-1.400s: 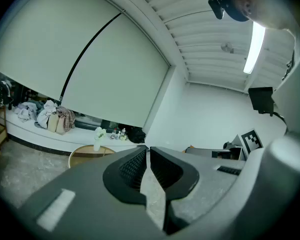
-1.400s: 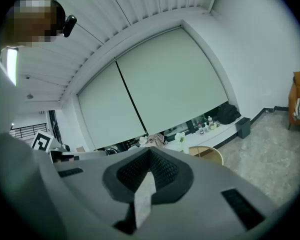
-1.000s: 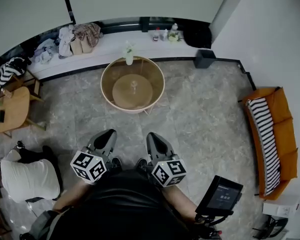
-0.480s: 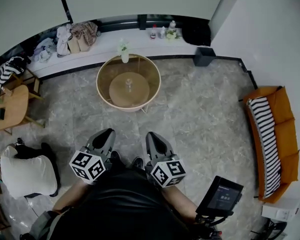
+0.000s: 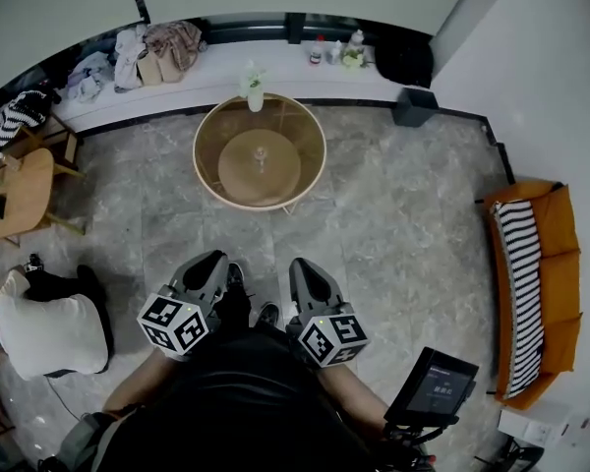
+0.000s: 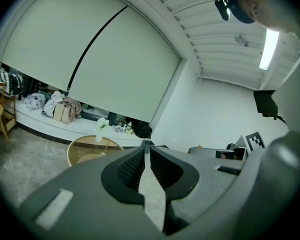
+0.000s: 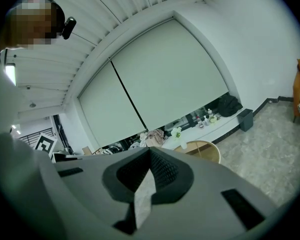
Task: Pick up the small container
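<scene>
Both grippers are held low in front of the person, side by side over the gray stone floor [image 5: 393,224]. The left gripper [image 5: 216,262] has its jaws pressed together with nothing in them; its own view shows the tips touching. The right gripper [image 5: 303,265] is the same, with jaws closed tight and nothing between.

Ahead of them, well apart, stands a round table [image 5: 201,165]. What may be the small container [image 5: 262,153] sits at the middle of the table, but it is too tiny to be sure. A vase [image 5: 254,88] with pale flowers stands at the table's far edge.

Behind the table a white ledge [image 5: 197,91] runs along the wall. Little bottles [image 5: 354,49] stand near its right end and a heap of clothes [image 5: 162,47] lies toward its left end. An orange sofa [image 5: 562,283] stands by the right wall.
</scene>
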Motion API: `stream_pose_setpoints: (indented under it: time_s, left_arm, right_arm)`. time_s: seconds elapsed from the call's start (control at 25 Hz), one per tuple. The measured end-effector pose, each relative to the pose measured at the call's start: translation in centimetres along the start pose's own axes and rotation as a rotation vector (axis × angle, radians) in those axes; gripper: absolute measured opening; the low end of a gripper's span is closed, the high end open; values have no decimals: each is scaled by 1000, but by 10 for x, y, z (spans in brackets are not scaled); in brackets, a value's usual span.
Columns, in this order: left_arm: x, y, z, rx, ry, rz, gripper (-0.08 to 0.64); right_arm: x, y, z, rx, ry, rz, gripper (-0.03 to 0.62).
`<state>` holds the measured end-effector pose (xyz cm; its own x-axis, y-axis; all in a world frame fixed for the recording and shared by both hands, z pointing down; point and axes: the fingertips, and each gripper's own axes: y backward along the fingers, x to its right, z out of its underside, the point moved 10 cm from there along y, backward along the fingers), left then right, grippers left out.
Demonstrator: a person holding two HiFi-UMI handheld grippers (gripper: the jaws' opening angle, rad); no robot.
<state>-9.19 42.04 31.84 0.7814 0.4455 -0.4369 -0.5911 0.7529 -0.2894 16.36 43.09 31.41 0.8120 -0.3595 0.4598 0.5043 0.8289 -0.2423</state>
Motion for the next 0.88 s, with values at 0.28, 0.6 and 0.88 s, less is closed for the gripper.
stream_pose_setpoints:
  time_s: [0.28,0.6,0.88]
  left_arm:
    - [-49,-46,-31,-23,10,47,25]
    - [-99,-84,-64,-53,19,85,25]
    - [-137,-97,-78,-78,36,97,25]
  right_arm:
    - [9,-61,-15,-10,-17,47,-2]
    - [8,-124,-25,-30,-37,75,-2]
    - [0,-155,-33,-54,-40,112,-2]
